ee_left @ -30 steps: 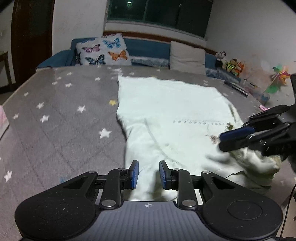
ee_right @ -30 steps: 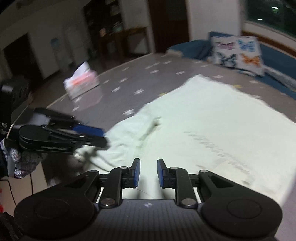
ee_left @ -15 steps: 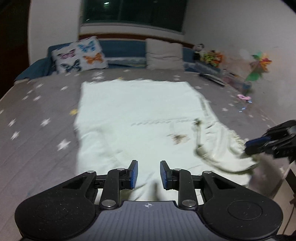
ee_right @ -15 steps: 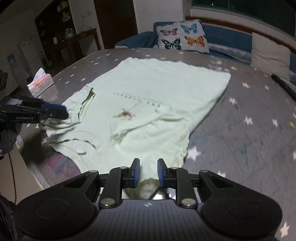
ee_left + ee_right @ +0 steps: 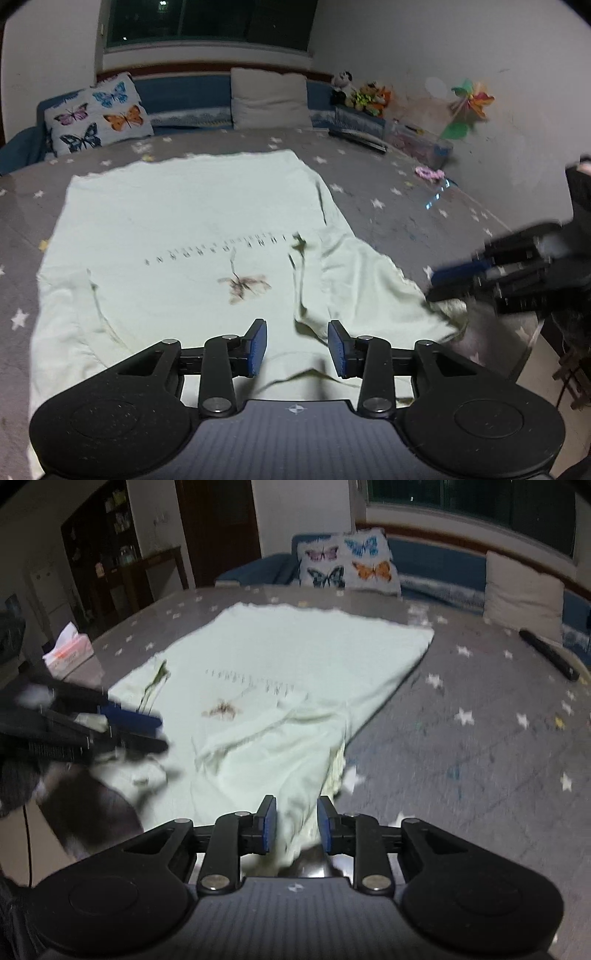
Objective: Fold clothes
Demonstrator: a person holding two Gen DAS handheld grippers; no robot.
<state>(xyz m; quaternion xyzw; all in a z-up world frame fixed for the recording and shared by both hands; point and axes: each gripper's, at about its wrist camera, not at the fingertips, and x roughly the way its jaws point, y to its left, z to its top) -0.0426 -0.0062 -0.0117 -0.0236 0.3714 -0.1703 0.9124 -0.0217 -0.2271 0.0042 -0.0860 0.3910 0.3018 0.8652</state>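
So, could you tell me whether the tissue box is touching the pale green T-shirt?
Apart. The right wrist view shows the tissue box standing left of the T-shirt, with a strip of bare starred tablecloth between them.

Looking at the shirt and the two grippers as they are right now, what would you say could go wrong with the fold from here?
1. The left gripper has just been opening; the pale green T-shirt lies between its pads, seemingly unpressed, so the collar end may drop unevenly.
2. The sleeve lies bunched and creased near the right gripper; folding over it would likely trap wrinkles.
3. The shirt's near edge hangs by the edge of the star-patterned table and might slide off.
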